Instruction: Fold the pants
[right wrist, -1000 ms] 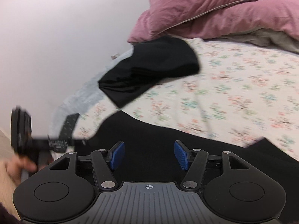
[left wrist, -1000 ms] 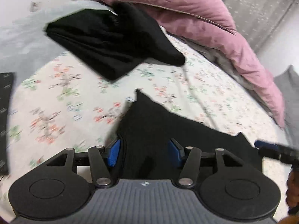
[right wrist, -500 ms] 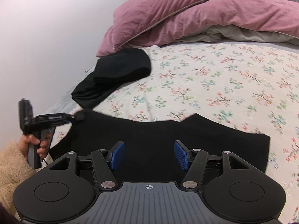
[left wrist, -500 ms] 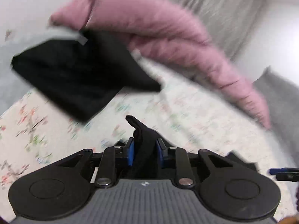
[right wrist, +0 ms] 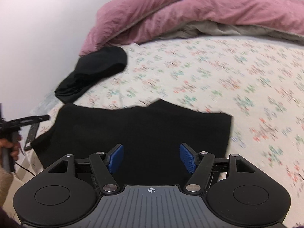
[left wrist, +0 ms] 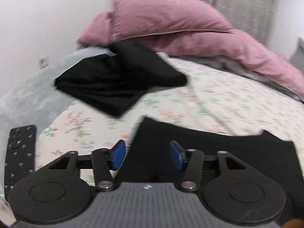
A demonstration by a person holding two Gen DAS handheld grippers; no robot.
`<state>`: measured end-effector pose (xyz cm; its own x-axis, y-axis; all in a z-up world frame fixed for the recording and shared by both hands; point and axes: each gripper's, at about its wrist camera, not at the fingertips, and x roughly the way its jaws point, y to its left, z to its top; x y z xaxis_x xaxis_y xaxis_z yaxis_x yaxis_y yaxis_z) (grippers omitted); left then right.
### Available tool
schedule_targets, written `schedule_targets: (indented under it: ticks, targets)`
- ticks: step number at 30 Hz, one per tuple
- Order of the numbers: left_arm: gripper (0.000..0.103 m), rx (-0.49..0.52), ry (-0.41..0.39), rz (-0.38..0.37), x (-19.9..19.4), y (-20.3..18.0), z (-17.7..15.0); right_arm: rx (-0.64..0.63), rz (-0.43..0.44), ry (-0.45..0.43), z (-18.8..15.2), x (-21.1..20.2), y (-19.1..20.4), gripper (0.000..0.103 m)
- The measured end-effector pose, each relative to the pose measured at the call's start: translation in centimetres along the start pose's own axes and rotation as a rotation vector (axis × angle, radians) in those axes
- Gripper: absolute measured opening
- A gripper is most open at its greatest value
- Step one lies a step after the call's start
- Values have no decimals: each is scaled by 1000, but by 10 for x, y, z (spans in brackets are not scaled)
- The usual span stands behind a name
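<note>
Left wrist view: the pants [left wrist: 209,152] lie flat on the sheet [left wrist: 218,98], a black rectangle spreading from between the pads toward 3 o'clock, one corner peaking at 12 of the left gripper [left wrist: 147,155]. Its jaws stand released, blue pads apart on either side of the cloth's left edge, clamping nothing. In the right wrist view the pants [right wrist: 136,129] fill the lower middle, and the right gripper [right wrist: 152,158] hovers over their near edge, jaws likewise wide and empty.

To do the next fold well, I judge each gripper should pinch a near corner through all layers, lift both together, and lay the edge evenly across; uneven grips would skew it.

The fabric looks matte, soft and limp, with a wavy far edge. A second dark garment [left wrist: 117,81] sits folded at 11 o'clock, well apart. Beyond it lies a puffy, crinkled pink duvet [left wrist: 180,30]. A flat patterned phone [left wrist: 19,152] rests at 9 o'clock
</note>
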<state>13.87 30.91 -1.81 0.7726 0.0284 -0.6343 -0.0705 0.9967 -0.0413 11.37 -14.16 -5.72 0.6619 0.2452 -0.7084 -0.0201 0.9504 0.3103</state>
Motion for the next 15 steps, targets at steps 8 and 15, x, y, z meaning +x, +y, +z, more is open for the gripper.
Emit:
schedule_targets:
  ticks: [8,15]
  targets:
    - [91,123,2,-202,-30,-94,-28,75,-25,75,-38,-19,-32,66]
    - [91,237,49,-354,-29,-157,-66,139,70,167,-83,-29,-42,57]
